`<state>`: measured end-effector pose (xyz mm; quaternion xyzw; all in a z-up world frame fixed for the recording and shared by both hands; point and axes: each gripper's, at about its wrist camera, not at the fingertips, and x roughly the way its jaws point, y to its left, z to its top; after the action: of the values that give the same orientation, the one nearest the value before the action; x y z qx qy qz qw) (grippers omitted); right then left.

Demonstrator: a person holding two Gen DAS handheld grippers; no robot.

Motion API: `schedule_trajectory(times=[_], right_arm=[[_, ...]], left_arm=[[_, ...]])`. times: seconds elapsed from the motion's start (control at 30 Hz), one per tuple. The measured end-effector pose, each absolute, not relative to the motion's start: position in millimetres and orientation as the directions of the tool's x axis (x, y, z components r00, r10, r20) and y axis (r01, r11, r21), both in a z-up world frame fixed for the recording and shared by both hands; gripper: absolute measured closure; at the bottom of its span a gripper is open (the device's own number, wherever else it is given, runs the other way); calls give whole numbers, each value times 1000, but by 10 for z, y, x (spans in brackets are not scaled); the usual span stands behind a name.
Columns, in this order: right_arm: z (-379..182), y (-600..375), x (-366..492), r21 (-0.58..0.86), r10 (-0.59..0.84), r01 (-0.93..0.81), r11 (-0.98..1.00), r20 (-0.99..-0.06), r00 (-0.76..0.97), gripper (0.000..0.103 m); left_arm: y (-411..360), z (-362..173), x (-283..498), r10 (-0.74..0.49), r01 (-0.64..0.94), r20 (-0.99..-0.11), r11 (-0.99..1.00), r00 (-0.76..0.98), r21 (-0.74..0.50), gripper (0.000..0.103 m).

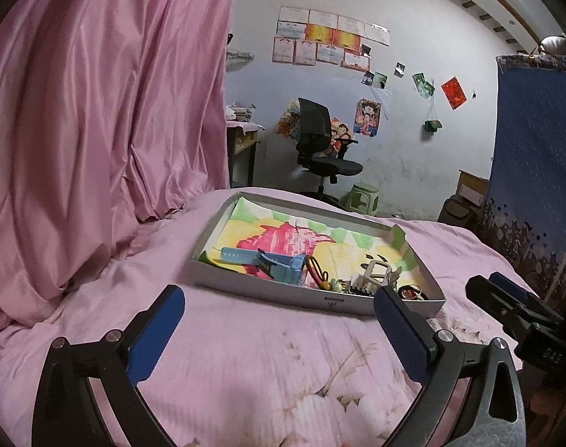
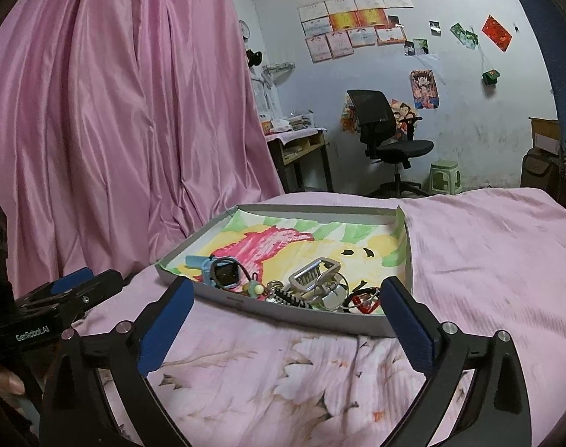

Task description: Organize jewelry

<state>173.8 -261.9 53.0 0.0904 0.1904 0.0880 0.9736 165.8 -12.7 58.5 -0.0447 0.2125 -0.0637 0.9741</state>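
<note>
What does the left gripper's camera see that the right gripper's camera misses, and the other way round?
Only the left wrist view shows the blue patterned hanging cloth on the right and the full length of the blue watch strap. Only the right wrist view shows the watch's dark face, a fingertip of the person's hand, and the desk more fully. Both show the open left gripper, the open right gripper, the shallow box of trinkets on the pink bedspread, the silver clip, the pink curtain and the office chair.
</note>
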Motion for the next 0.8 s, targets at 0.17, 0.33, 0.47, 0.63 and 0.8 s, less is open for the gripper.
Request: schedule_trajectory(times=[0.17,0.33,0.47,0.63,0.8], right_arm=[[546,-2569,1582,193,197,-137,972,-341,919,4],[554,-2565,1439,205,198,-135,969,-327,924,1],[557,-2524,1365,203,195,-134,970,-319,928,1],[533,-2489,1213,196,181,-125,973,-303,936,1],[533,-2450,1061,180,154,-104,978,-287,945,1]], left_arm=[[-50,585,1501,-127,91,-395,990,910,-108,0],[9,566,1347,-115,82,-383,992,917,-100,0],[49,555,1220,-104,76,-372,993,922,-90,0],[94,532,1084,-100,71,-363,993,926,-95,0],[127,530,973,-97,69,-352,993,931,-90,0]])
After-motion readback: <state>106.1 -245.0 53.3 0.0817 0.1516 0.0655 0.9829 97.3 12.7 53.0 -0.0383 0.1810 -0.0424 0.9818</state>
